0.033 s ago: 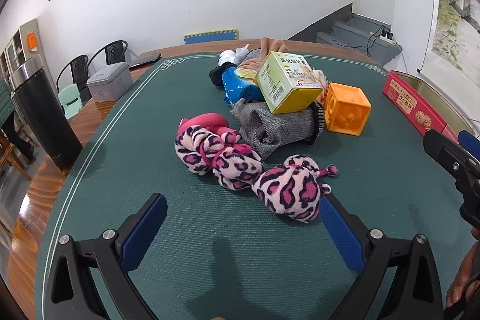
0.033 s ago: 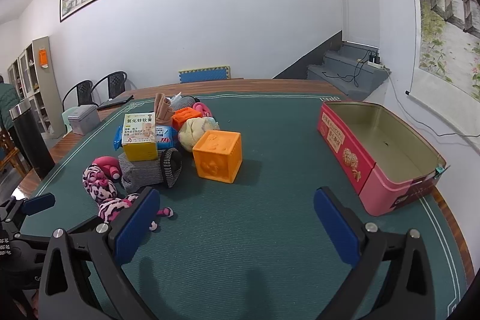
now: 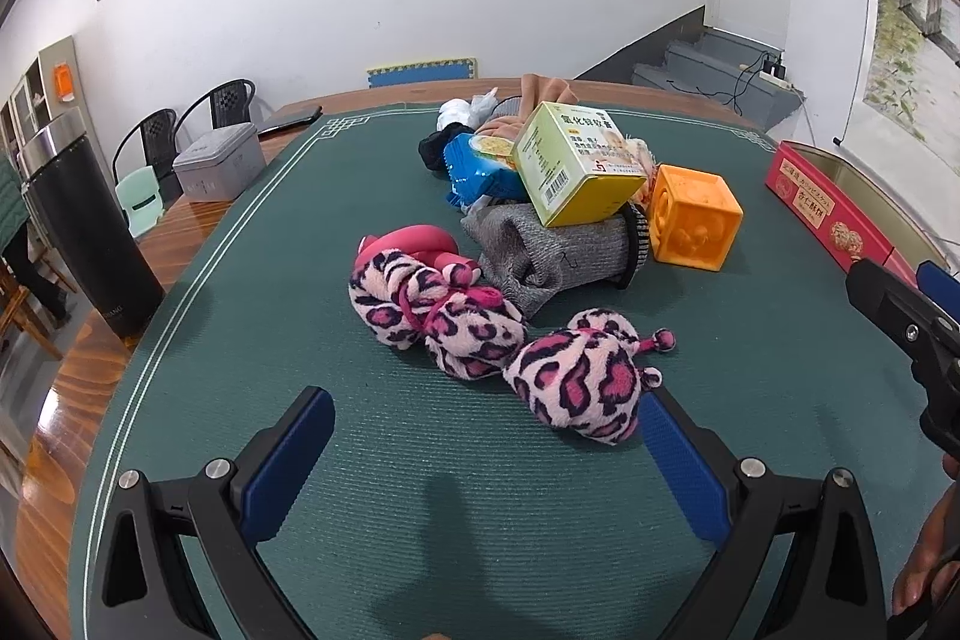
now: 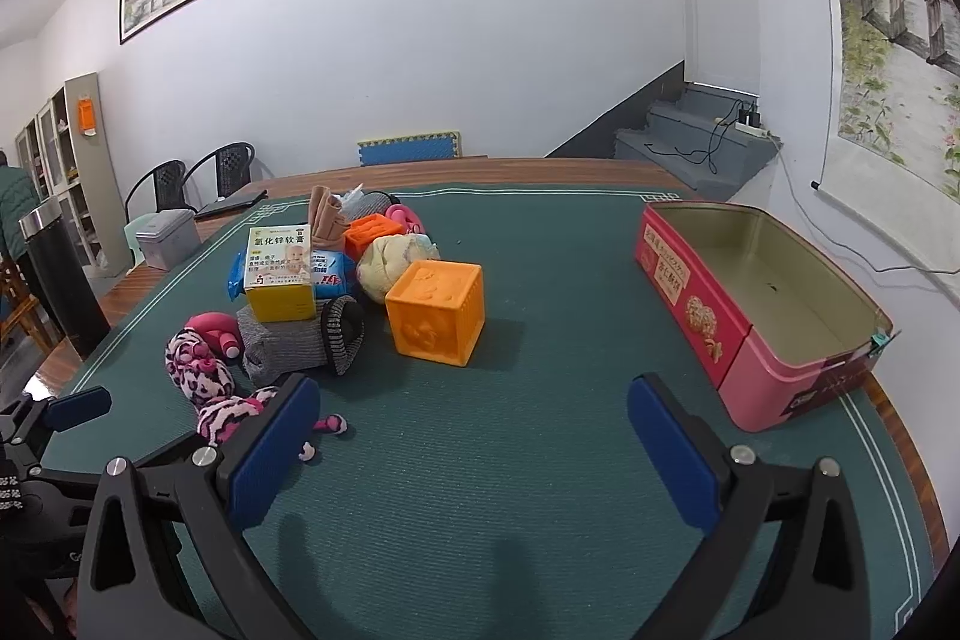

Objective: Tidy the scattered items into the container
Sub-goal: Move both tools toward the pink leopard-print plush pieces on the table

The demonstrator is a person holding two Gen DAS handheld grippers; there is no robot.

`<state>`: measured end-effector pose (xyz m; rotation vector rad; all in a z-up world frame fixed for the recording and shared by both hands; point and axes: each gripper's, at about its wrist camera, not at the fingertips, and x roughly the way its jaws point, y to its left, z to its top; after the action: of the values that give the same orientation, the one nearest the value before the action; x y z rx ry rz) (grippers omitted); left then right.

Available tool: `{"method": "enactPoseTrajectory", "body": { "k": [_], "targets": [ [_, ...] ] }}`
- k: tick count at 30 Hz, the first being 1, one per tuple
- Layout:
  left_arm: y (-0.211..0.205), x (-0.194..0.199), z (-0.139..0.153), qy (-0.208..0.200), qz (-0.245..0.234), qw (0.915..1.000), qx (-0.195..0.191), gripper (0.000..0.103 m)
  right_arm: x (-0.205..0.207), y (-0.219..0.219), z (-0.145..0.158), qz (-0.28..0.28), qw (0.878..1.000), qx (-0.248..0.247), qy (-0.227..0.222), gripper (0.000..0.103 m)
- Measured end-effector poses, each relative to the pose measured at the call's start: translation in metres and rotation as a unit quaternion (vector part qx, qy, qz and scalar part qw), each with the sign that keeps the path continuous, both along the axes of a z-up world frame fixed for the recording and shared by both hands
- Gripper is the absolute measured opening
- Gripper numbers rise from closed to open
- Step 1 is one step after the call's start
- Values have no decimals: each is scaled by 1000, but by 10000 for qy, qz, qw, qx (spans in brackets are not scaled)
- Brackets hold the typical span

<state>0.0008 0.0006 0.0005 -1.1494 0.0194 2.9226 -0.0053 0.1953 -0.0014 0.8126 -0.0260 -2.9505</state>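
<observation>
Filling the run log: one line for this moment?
left gripper: open, empty | right gripper: open, empty | pink tin: empty | items: piled on mat

Red tin [image 3: 840,214] cut off at right edge (left wrist view).

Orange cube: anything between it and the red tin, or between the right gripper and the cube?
Nothing visible. Bare green mat lies between the orange cube and the open red tin, which looks empty. The right gripper is open, with only mat between it and the cube; the pile sits on the cube's far-left side.
</observation>
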Motion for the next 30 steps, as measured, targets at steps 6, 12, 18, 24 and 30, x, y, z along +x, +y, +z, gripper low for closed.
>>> {"method": "enactPoseTrajectory", "body": {
  "k": [6,12,18,24,30],
  "targets": [
    [0,-5,-3,-171,37,9998,-1,103,-1,-2,-1,8,10000,-3,-11,103],
    [-7,-2,-5,-150,148,9998,42,103,-2,-3,-3,16,10000,-6,-22,103],
    [-24,-4,-7,-201,341,9988,275,103,-1,-4,-4,59,10000,-24,-70,103],
    [-31,-5,-8,-227,386,9982,389,103,0,-7,-5,120,9999,3,-98,103],
    [-34,-8,-10,-305,397,9977,467,103,0,-8,-5,166,9998,-3,-128,103]
  ]
}}
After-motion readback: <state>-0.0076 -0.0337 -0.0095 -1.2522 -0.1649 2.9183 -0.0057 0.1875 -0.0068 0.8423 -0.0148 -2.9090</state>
